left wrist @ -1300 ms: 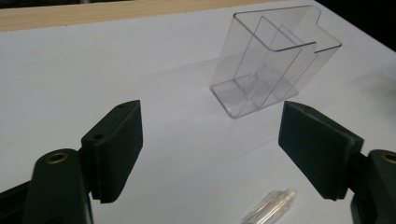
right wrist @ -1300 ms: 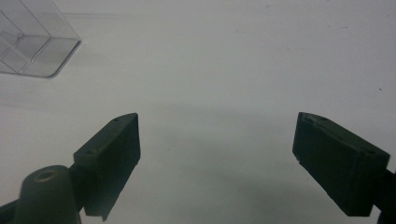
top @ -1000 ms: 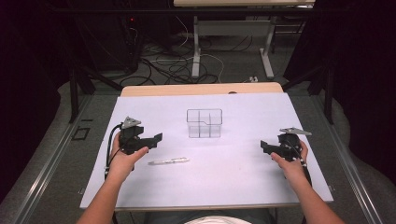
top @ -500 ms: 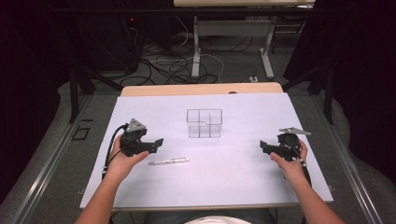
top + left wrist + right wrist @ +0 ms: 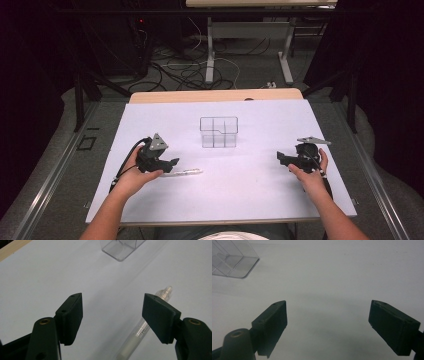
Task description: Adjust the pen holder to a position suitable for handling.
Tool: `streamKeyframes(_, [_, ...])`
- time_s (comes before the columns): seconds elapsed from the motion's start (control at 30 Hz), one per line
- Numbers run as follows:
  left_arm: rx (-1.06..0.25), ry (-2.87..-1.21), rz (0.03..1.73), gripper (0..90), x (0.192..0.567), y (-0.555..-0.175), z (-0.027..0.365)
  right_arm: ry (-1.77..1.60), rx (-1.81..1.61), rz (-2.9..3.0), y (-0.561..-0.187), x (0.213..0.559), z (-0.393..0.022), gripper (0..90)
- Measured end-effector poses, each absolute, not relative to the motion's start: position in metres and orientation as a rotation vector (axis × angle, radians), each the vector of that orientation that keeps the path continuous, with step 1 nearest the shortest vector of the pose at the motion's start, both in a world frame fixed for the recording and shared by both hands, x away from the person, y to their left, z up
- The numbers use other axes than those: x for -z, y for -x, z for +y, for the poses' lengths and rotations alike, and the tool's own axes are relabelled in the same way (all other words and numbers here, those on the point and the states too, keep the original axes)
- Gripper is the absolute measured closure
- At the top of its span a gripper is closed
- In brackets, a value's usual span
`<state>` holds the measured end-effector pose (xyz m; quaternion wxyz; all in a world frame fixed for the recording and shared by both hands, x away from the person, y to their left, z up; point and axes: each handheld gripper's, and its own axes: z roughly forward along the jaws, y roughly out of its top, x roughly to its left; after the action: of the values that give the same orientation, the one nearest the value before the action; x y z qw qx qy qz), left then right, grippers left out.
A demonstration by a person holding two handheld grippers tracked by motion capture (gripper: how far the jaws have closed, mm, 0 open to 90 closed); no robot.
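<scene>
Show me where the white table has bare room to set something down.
Bare: the white table left and right of the clear plastic divided box, and its near middle between the clear pen and right tool. Crowded: around the left tool, beside the pen.

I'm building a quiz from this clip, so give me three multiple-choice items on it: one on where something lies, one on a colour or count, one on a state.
1. Where does the clear pen lie?
A. inside the clear organizer
B. on the white table by the left gripper
C. under the right gripper

2. What colour are the jaws of the left gripper?
A. black
B. red
C. white

3. How does the right gripper stand?
A. shut on the pen
B. shut on nothing
C. open

Answers: 1 B, the pen rests on the table, short of the organizer. 2 A, both jaws show black. 3 C, its jaws stand wide apart over bare table.
</scene>
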<state>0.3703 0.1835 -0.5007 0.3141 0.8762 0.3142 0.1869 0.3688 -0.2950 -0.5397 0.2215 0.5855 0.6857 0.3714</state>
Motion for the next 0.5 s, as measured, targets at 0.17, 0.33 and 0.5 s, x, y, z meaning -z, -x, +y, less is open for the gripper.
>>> streamKeyframes(0.17, [-0.487, -2.386, 0.783, 35.7, 0.497, -0.370, 0.184, -1.602, -1.019, 1.908, -0.368, 0.540, -0.293, 15.1])
streamKeyframes(0.33, [-0.544, -2.439, 0.721, 36.8, 0.498, -0.368, 0.180, -1.598, -1.015, 1.911, -0.368, 0.539, -0.292, 15.1])
streamKeyframes(0.5, [-0.569, -2.535, 0.655, 38.8, 0.497, -0.365, 0.174, -1.593, -1.011, 1.910, -0.368, 0.538, -0.293, 15.1])
